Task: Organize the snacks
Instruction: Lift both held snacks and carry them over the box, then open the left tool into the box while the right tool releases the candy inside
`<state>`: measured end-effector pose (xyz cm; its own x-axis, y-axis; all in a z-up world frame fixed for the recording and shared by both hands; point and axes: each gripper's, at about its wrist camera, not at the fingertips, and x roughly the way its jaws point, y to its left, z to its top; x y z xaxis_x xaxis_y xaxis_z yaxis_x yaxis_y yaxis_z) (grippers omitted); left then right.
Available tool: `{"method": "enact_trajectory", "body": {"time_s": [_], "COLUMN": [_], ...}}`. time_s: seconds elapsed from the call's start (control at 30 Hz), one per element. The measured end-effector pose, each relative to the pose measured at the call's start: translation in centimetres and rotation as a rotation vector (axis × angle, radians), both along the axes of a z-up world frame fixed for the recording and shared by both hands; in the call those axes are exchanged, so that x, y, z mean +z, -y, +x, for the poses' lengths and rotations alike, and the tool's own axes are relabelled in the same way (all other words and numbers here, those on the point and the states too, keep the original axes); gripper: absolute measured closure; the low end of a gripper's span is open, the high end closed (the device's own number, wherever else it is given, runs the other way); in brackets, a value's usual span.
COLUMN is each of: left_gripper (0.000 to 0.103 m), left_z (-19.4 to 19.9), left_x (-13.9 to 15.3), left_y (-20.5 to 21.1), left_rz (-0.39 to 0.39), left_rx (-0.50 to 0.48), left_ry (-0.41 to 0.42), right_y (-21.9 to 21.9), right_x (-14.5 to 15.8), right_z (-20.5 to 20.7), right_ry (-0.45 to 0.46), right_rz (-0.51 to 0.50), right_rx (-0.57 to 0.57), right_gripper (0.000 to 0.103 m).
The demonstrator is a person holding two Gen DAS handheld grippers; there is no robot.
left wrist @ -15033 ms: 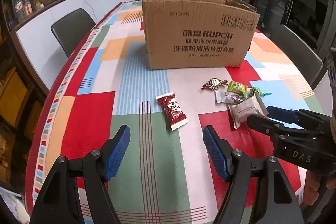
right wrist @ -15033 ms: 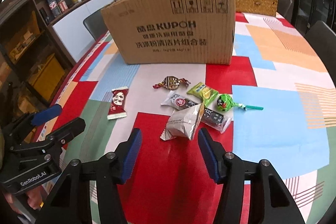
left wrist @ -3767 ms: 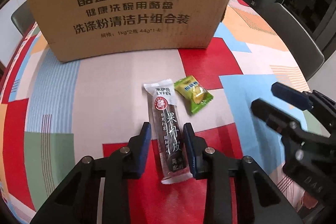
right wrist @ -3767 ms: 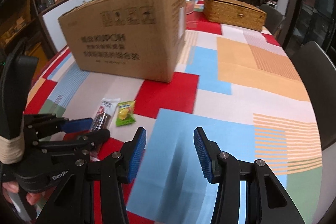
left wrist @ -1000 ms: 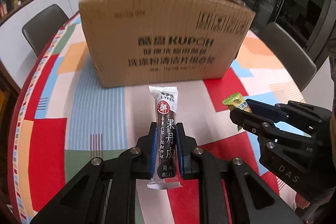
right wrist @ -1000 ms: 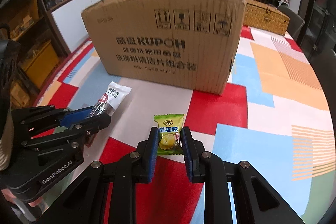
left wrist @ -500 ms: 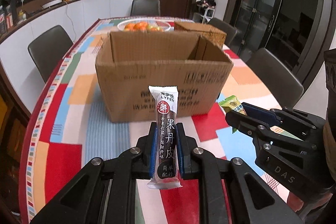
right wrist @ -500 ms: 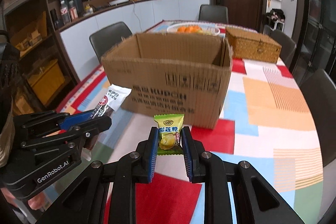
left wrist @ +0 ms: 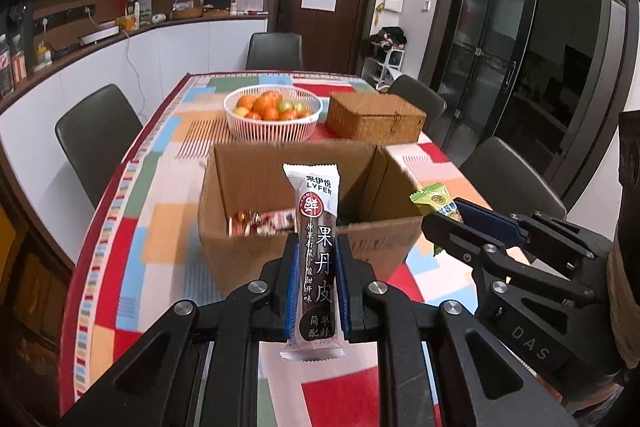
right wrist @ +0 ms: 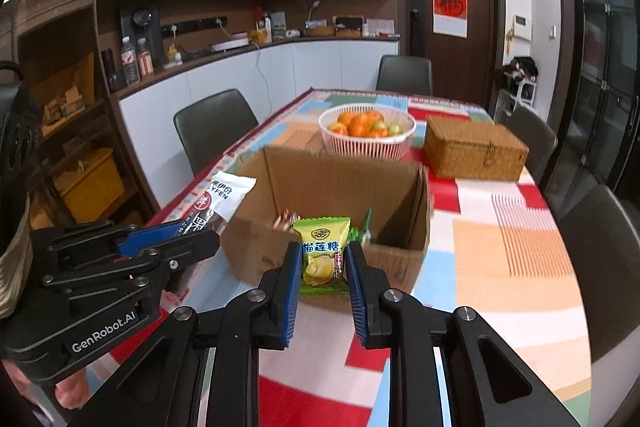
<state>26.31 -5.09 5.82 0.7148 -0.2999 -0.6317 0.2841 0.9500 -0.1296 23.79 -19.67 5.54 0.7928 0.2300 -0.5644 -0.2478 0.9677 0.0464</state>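
Left wrist view: the left tool [left wrist: 317,277] pinches a bar [left wrist: 318,247] mid-length above the worktop [left wrist: 120,227], short of the box [left wrist: 308,247]; the right tool [right wrist: 322,273] clamps a candy [right wrist: 322,253]. Both wrappers look light, crinkly, slippery.

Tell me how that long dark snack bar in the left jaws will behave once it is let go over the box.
The snack bar stands straight well past the left gripper, so it is probably fairly stiff. Its glossy wrapper looks slippery, so it should slide free easily. It seems light and should drop flat into the cardboard box.
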Motion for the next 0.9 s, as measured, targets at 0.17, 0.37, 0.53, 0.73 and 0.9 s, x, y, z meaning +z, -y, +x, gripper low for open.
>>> {"method": "enact_trajectory", "body": {"time_s": [0.17,0.37,0.53,0.73,0.9], "left_gripper": [0.086,0.086,0.086,0.086,0.085], "left_z": [1.9,4.9,7.4,10.0,11.6], "left_x": [1.5,2.5,2.1,0.5,-1.2], "left_y": [0.3,0.5,0.8,1.2,1.0], "left_rz": [0.001,0.021,0.037,0.069,0.09], "left_rx": [-0.013,-0.005,0.005,0.013,0.029], "left_ry": [-0.013,-0.02,-0.045,-0.083,-0.116], "right_y": [0.0,0.5,0.8,0.8,0.5], "right_x": [1.8,2.8,2.6,1.5,0.2], "right_z": [1.9,4.5,6.9,9.1,10.8], "right_ry": [0.01,-0.015,-0.056,-0.095,-0.126], "right_rz": [0.011,0.02,0.024,0.024,0.008], "right_rx": [0.0,-0.015,-0.028,-0.037,-0.044], "right_gripper": [0.079,0.079,0.079,0.079,0.079]}}
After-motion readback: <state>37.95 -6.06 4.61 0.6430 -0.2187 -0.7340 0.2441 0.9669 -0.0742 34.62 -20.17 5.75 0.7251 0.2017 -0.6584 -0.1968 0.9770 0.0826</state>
